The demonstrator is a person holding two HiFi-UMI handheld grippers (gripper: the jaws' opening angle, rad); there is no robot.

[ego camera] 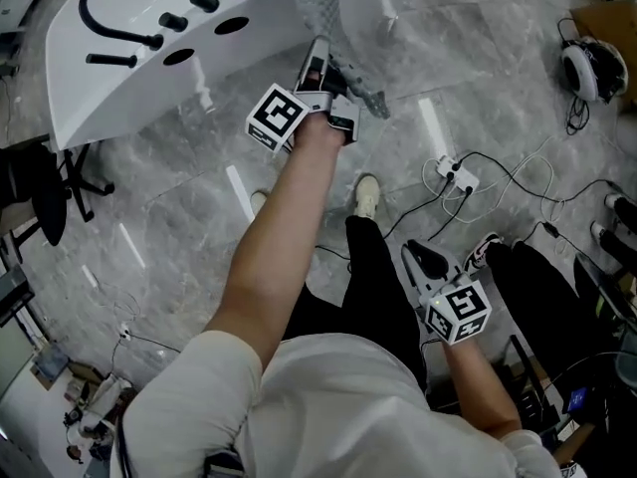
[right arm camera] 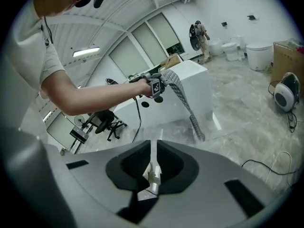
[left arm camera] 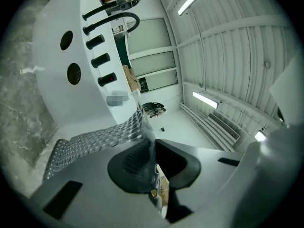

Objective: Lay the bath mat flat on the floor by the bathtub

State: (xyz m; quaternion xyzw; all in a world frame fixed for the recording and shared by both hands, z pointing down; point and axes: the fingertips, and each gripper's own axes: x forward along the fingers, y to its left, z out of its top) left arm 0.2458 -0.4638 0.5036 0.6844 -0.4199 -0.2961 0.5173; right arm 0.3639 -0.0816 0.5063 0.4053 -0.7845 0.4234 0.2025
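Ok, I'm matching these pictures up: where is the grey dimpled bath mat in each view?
Head view: grey dimpled bath mat, top centre.
Left gripper view: lower left to centre.
Right gripper view: centre, dangling.
Shared landmark: white bathtub with black fittings.

Bath mat (ego camera: 318, 3) beside bathtub (ego camera: 129, 78), power strip (ego camera: 456, 175) on floor (ego camera: 199, 227) to right

head view looks steeply down on the floor (ego camera: 189, 217) and bathtub (ego camera: 129, 78); left gripper view faces the bathtub closely; right gripper view sees it from farther off.
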